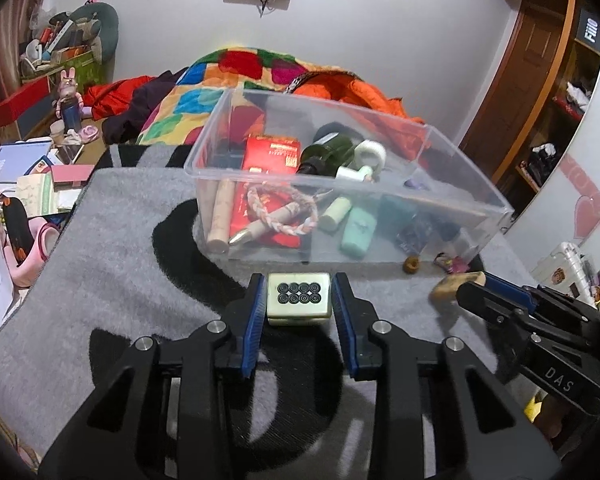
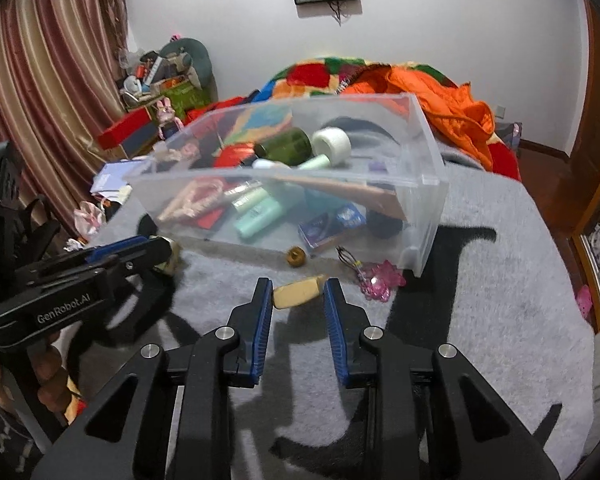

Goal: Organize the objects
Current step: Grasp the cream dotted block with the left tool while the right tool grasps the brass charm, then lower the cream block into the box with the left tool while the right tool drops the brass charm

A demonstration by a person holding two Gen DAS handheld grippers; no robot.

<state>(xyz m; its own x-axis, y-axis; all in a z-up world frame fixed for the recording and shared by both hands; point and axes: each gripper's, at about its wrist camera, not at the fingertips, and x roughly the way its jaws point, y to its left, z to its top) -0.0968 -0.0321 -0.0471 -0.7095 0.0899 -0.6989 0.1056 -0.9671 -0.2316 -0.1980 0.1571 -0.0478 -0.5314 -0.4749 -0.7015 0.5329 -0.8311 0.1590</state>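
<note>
**Both jaws loaded, bin still on the bed**

L gripper [image 1: 299, 300]: jaws closed most of the way onto a cream mahjong tile [image 1: 299, 299], blue pads flat against both its sides. Tile face w/ eight dark circles points up at the cam.

R gripper [image 2: 298, 296]: jaws narrowed onto a tan block [image 2: 299, 291] (eraser or soap, can't tell, edges are blurred). Block sits at the fingertips and tilts a bit; pads look to be touching both ends.

Clear plastic bin [image 1: 476, 184] stands on the grey-and-black blanket [image 1: 112, 240] just ahead of both grippers. Inside: red box [image 1: 272, 154], dark green bottle [image 1: 328, 150], white tape roll [image 1: 370, 152], mint tube [image 1: 358, 232], braided bracelet [image 1: 284, 210], other bits.

Loose on the blanket near the bin's front wall: small brown round thing [image 2: 295, 257] and a pink crystal charm [image 2: 382, 276]. Both are apart from the grippers.

Person's hand [image 2: 52, 380] shows under the L gripper's handle in the R wrist view.
</note>
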